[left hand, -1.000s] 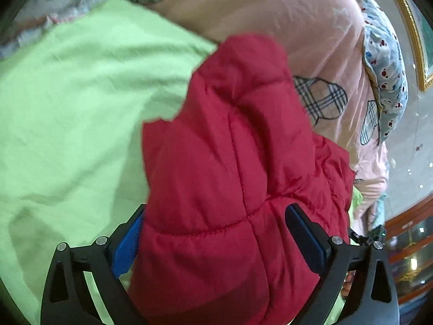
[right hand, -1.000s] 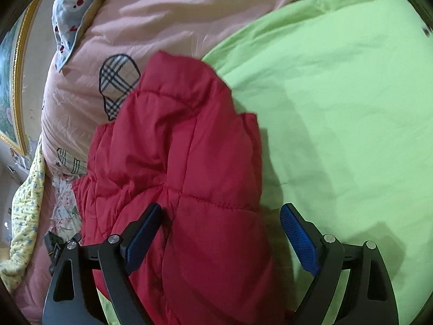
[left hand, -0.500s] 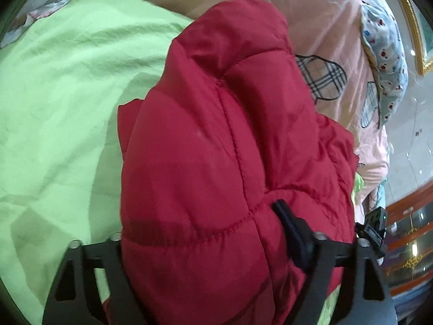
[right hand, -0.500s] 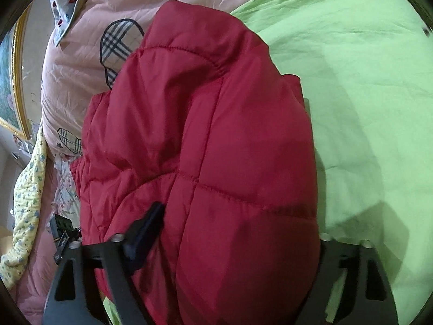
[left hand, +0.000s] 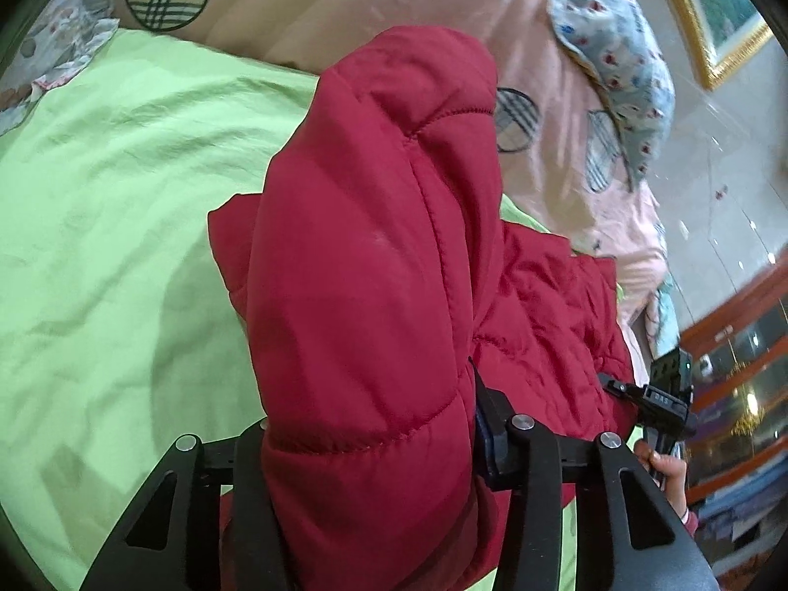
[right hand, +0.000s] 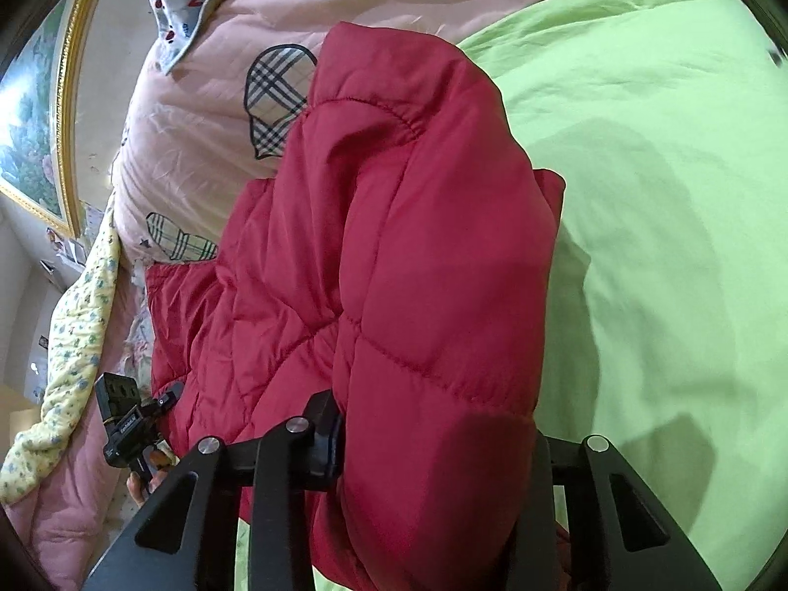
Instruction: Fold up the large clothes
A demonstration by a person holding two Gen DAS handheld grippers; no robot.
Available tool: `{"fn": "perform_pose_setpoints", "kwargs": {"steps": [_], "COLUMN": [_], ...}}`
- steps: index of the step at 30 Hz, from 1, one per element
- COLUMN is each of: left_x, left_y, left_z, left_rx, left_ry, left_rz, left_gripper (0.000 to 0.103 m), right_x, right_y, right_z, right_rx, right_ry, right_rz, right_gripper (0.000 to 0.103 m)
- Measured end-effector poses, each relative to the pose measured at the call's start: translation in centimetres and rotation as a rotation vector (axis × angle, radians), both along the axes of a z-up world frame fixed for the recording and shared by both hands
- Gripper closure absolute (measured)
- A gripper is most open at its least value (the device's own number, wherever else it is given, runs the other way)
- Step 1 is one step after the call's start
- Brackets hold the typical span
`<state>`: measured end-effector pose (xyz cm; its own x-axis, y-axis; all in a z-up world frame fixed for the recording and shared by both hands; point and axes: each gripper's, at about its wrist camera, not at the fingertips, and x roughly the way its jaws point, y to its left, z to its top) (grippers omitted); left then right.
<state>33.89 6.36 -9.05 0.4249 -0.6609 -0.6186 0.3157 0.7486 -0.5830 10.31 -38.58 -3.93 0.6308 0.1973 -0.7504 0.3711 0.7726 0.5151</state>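
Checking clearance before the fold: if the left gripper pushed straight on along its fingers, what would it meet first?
The red padded jacket: it already fills the closing left gripper, pads pressing on it. Beyond lies the pink quilt, probably.

Your right hand-held gripper [right hand: 433, 438] is closing its jaws on a thick fold of the red quilted jacket [right hand: 394, 256], lying on the green bedsheet [right hand: 665, 197] beside a pink quilt [right hand: 207, 113]
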Motion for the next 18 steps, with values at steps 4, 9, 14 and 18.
{"fn": "perform_pose_setpoints", "kwargs": {"steps": [4,9,14,18], "left_x": [-2.5,-4.8,-6.6,-7.6], "left_y": [0.2,0.9,1.7,2.3], "left_z": [0.6,0.8,0.9,0.8], "left_rx": [-0.003,-0.014,-0.023,-0.020], "left_ry": [-0.005,0.010,0.022,0.029], "left_rz": [-0.034,-0.051,-0.060,-0.082], "left_gripper": [0.060,0.060,0.060,0.060], "right_x": [-2.5,-5.5,-6.9,-7.8], "right_y": [0.9,2.0,2.6,3.0], "right_z": [0.9,1.3,1.2,1.0], "right_rx": [-0.004,0.003,0.030,0.067], "right_ry": [0.005,-0.001,-0.015,-0.019], "right_rz": [0.010,0.009,-0.008,-0.015], "right_gripper": [0.067,0.067,0.067,0.067]}}
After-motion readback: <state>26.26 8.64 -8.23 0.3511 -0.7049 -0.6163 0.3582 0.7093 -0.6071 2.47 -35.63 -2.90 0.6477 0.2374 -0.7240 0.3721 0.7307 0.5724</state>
